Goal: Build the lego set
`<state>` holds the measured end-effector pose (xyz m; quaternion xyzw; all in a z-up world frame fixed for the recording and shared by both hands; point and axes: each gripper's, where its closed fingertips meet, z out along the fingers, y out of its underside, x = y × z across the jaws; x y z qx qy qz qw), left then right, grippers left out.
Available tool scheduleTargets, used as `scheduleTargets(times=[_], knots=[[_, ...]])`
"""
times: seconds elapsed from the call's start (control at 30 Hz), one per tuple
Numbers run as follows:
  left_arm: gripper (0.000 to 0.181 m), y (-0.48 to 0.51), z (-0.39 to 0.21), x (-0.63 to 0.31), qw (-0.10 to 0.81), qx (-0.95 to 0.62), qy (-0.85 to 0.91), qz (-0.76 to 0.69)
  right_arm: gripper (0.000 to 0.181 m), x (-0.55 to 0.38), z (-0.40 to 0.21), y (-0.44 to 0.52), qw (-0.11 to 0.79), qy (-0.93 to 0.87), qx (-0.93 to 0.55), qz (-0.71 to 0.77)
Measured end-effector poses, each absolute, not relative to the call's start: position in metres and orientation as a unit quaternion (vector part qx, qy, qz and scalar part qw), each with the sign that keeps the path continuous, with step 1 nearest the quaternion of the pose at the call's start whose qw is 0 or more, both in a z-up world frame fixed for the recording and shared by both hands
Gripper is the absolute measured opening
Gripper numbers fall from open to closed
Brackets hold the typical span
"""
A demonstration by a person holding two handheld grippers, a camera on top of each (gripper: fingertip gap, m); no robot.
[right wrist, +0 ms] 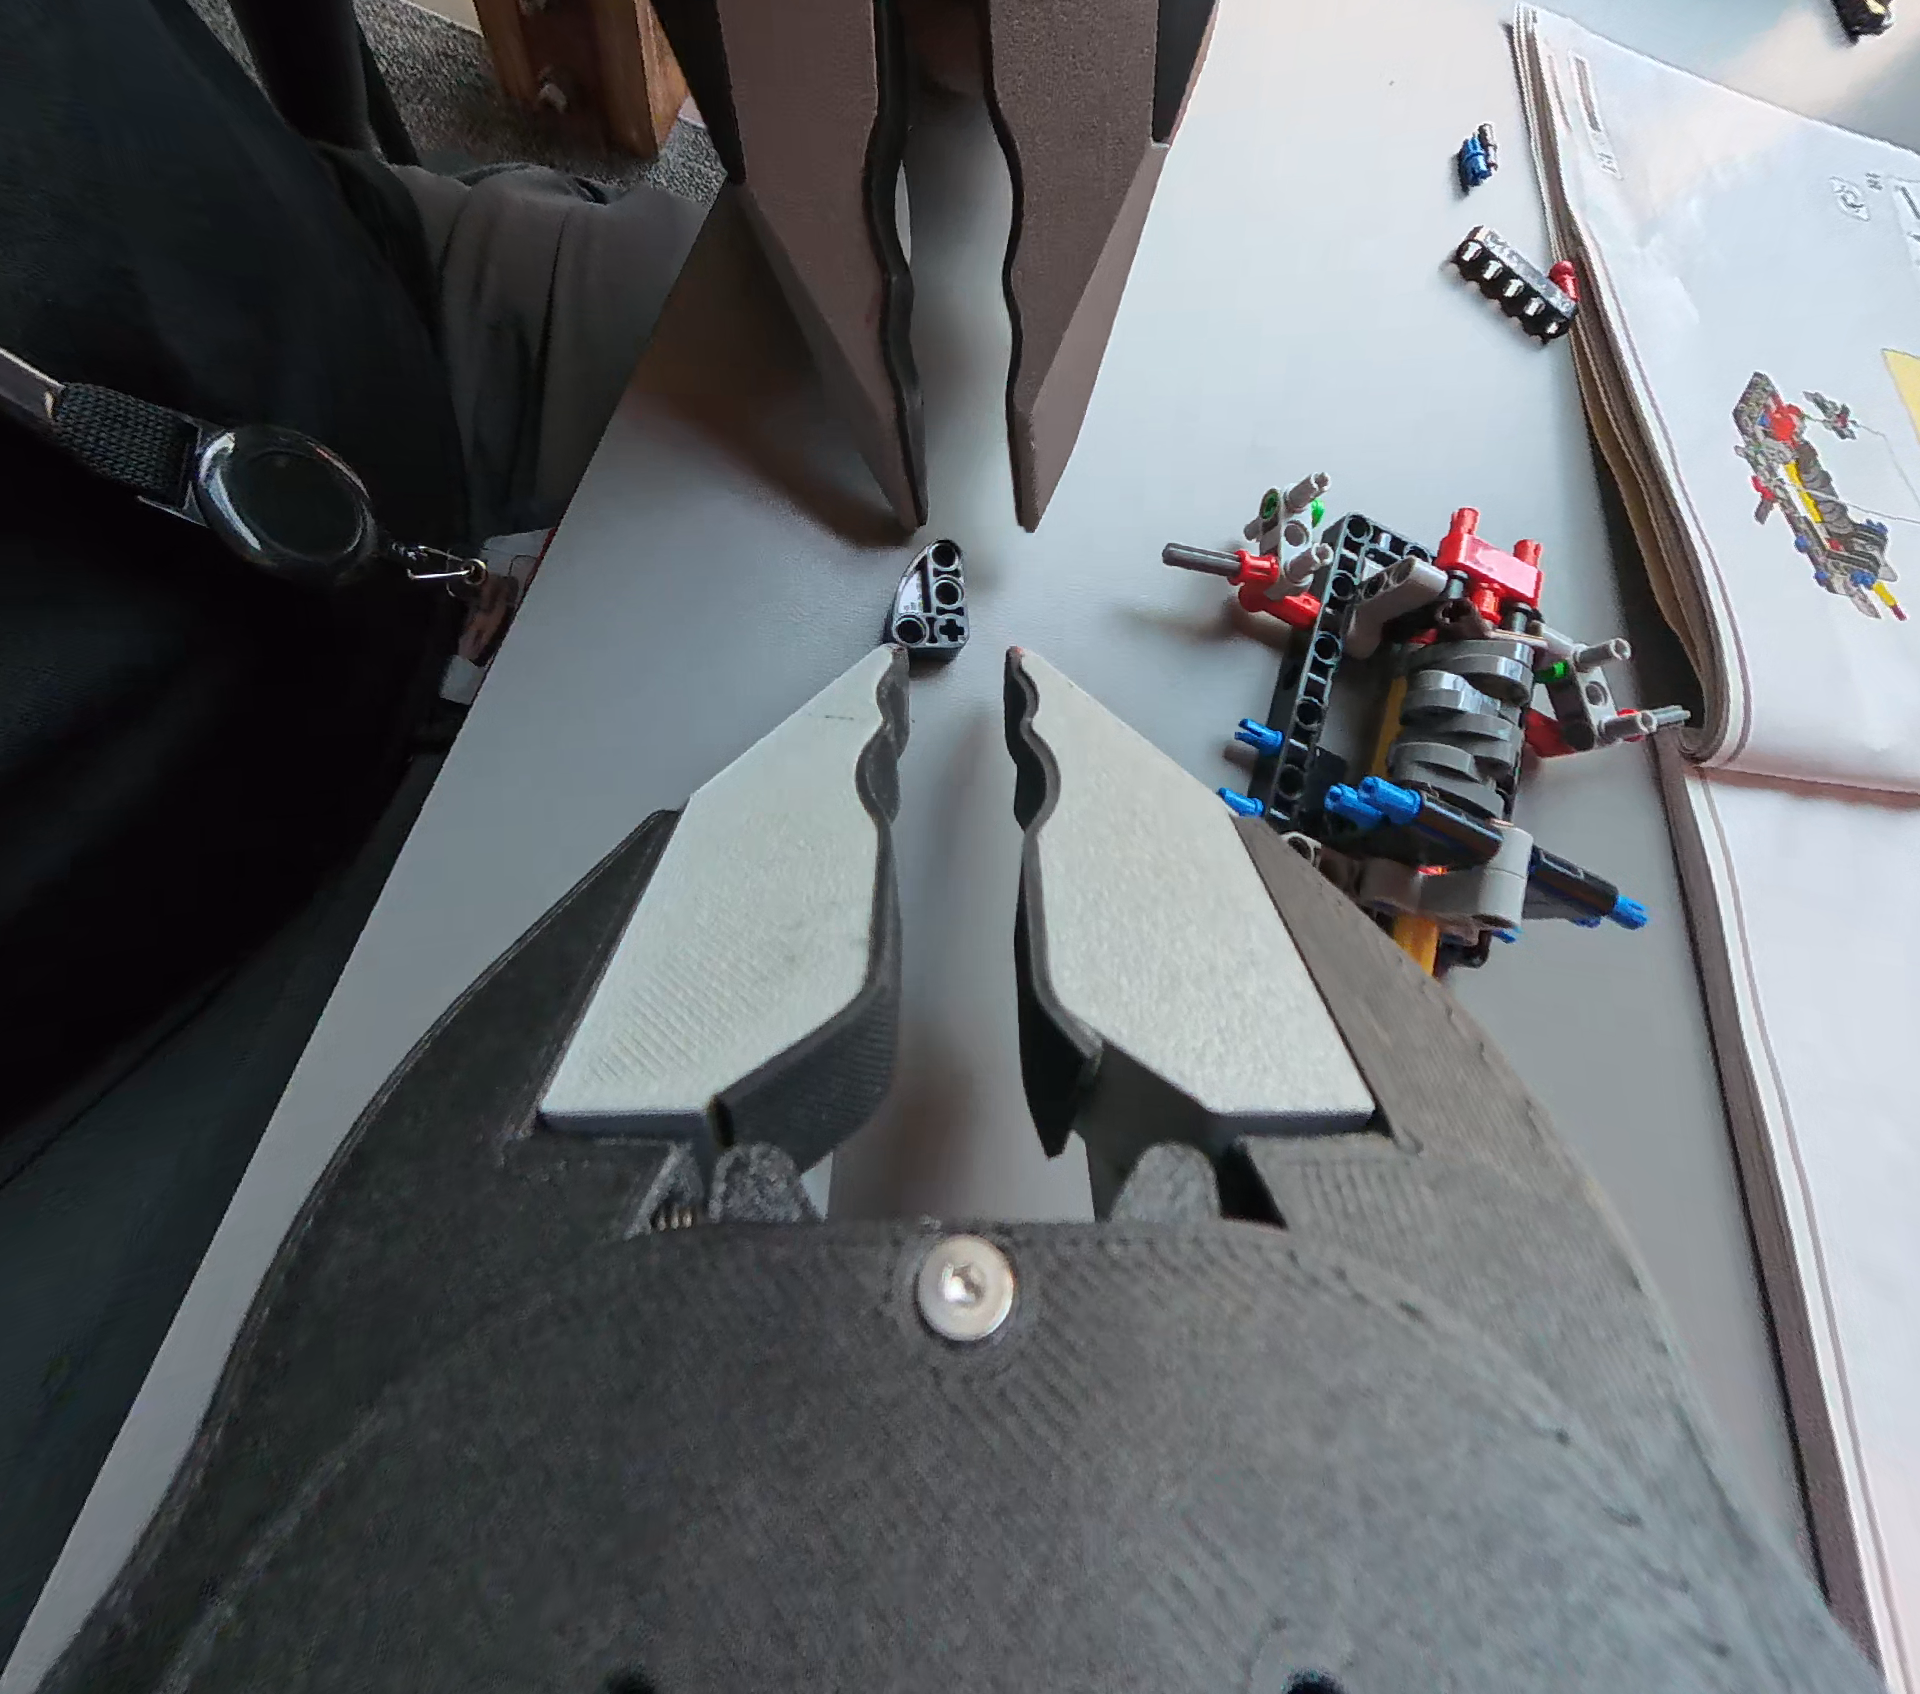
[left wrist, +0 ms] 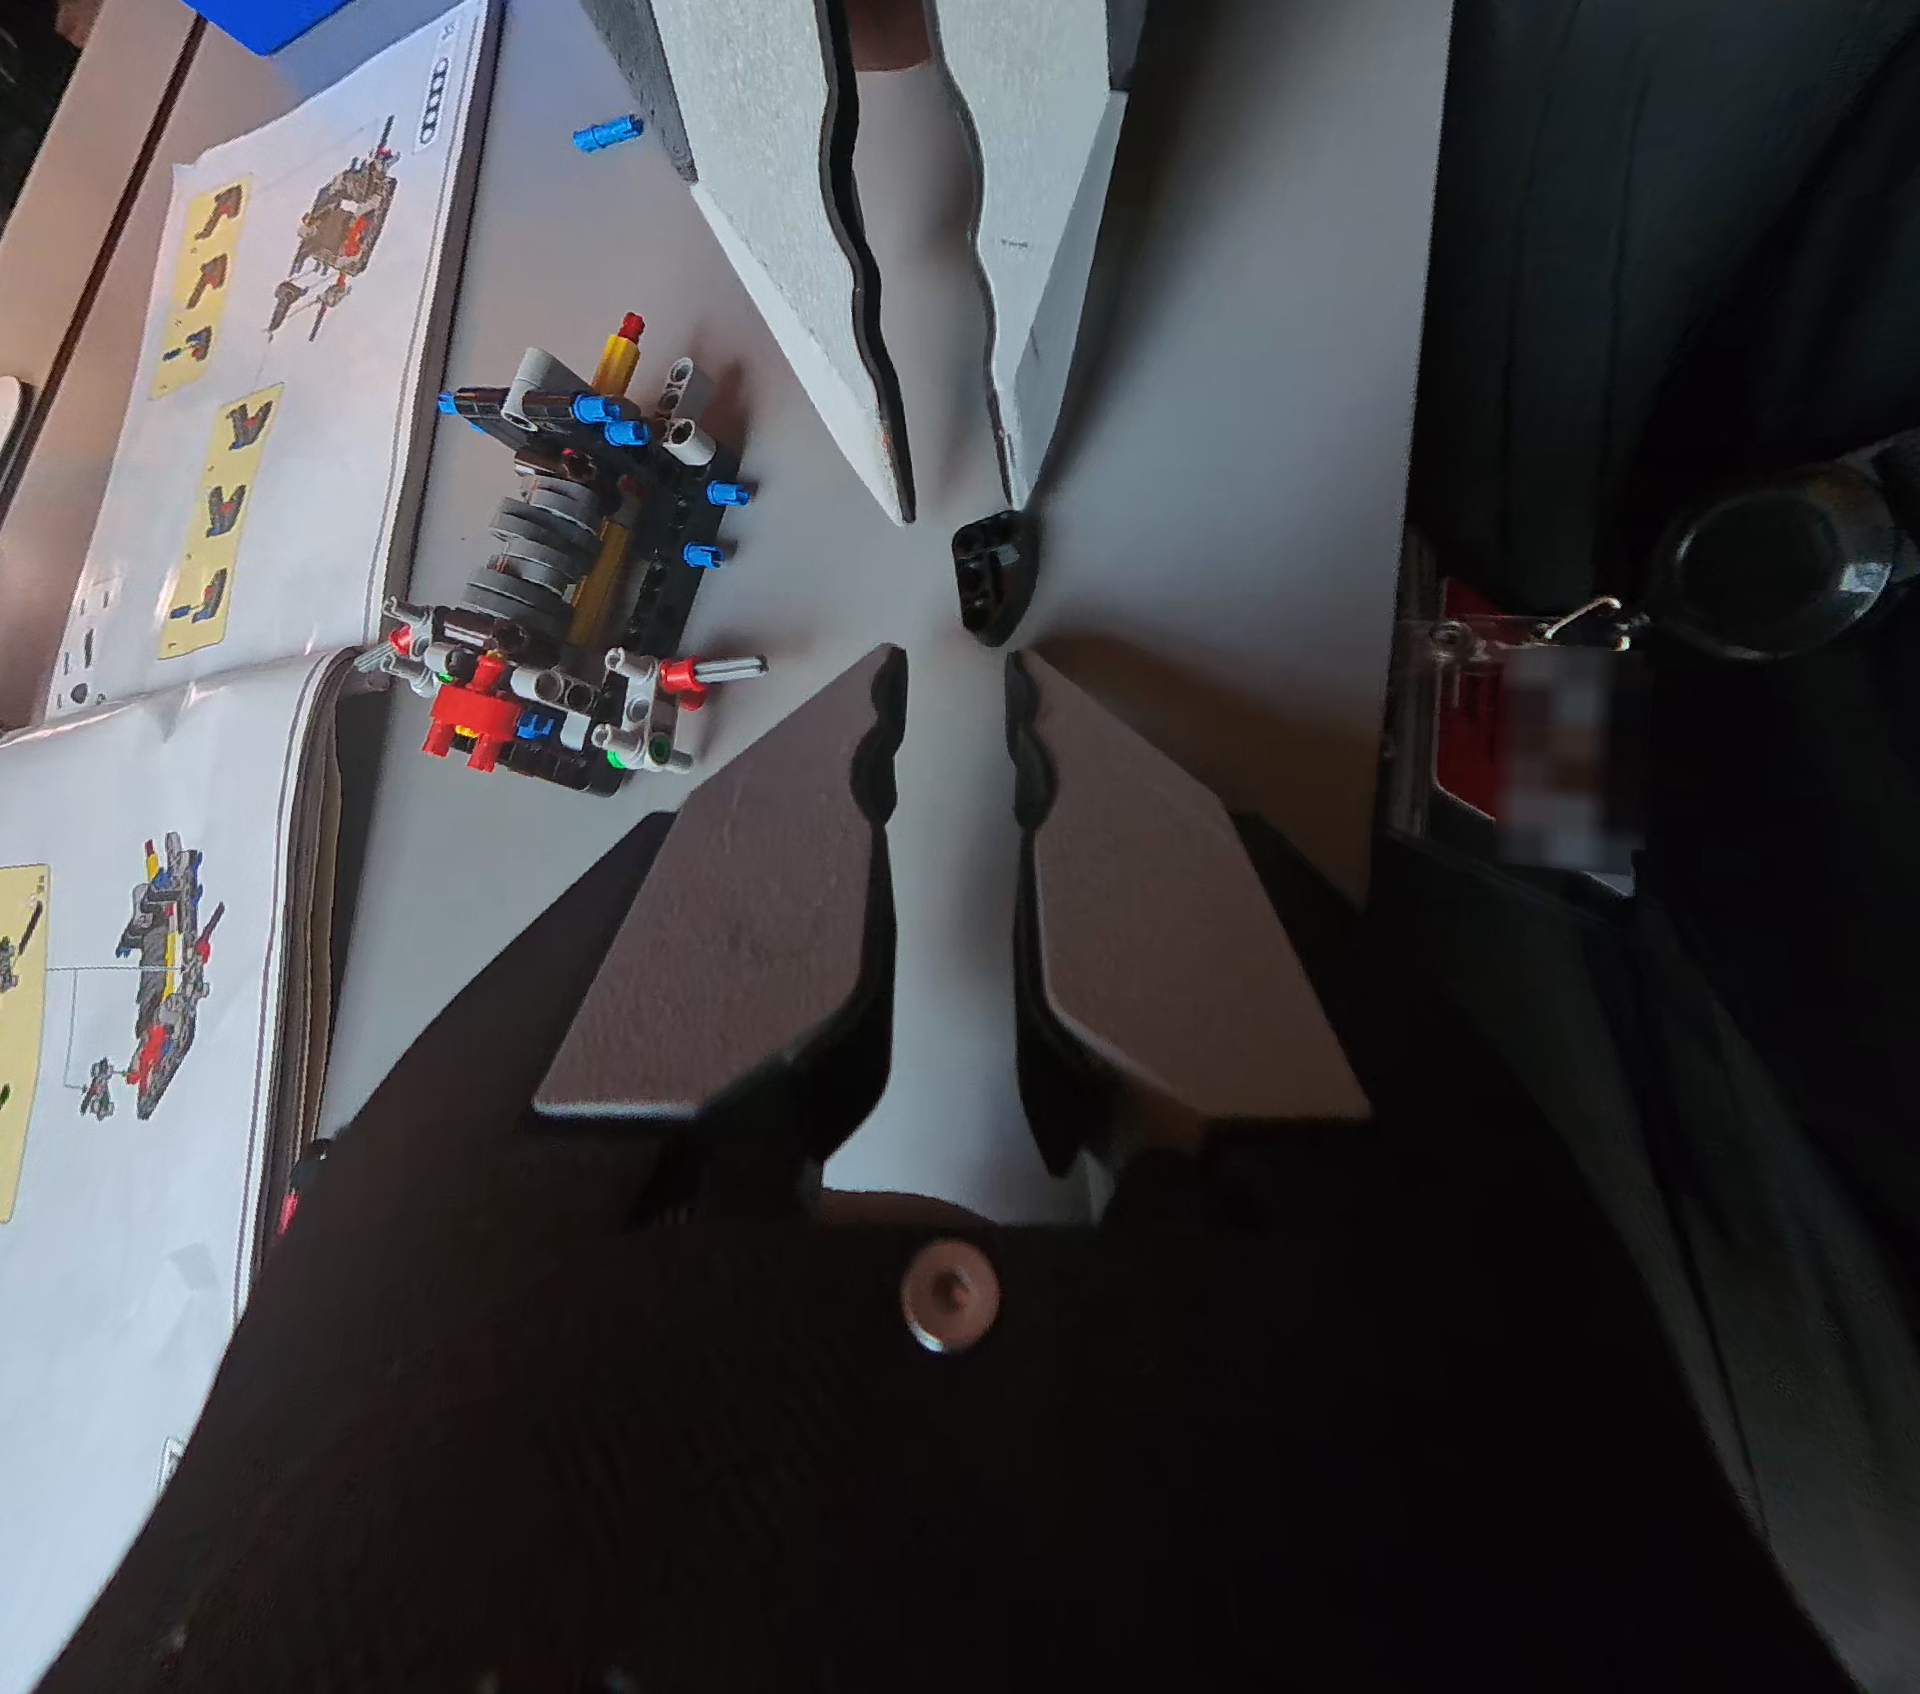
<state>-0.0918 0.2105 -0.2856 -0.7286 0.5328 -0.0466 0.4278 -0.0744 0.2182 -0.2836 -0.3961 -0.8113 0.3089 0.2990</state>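
A small curved piece point(right wrist: 932, 597) lies between two hand-held grippers, assembly point(right wrist: 1423, 730) beside booklet point(right wrist: 1766, 314).

grey table point(right wrist: 1299, 210) | black curved piece point(right wrist: 932, 595) | part-built model point(right wrist: 1423, 709) | open instruction booklet point(right wrist: 1766, 294) | loose pieces point(right wrist: 1515, 285)

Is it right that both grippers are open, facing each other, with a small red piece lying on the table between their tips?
Not quite: the small piece between the left gripper and right gripper is black, not red, as the right wrist view shows. The rest holds.
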Motion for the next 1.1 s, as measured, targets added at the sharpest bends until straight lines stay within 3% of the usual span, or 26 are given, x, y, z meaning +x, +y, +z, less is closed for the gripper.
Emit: scheduleTargets(times=[1.1], knots=[[0.012, 0.214, -0.286, -0.102, 0.423, -0.739, 0.521, -0.049, 0.015, -0.051, -0.238, 0.232, 0.364, -0.722, -0.414, 0.419]])
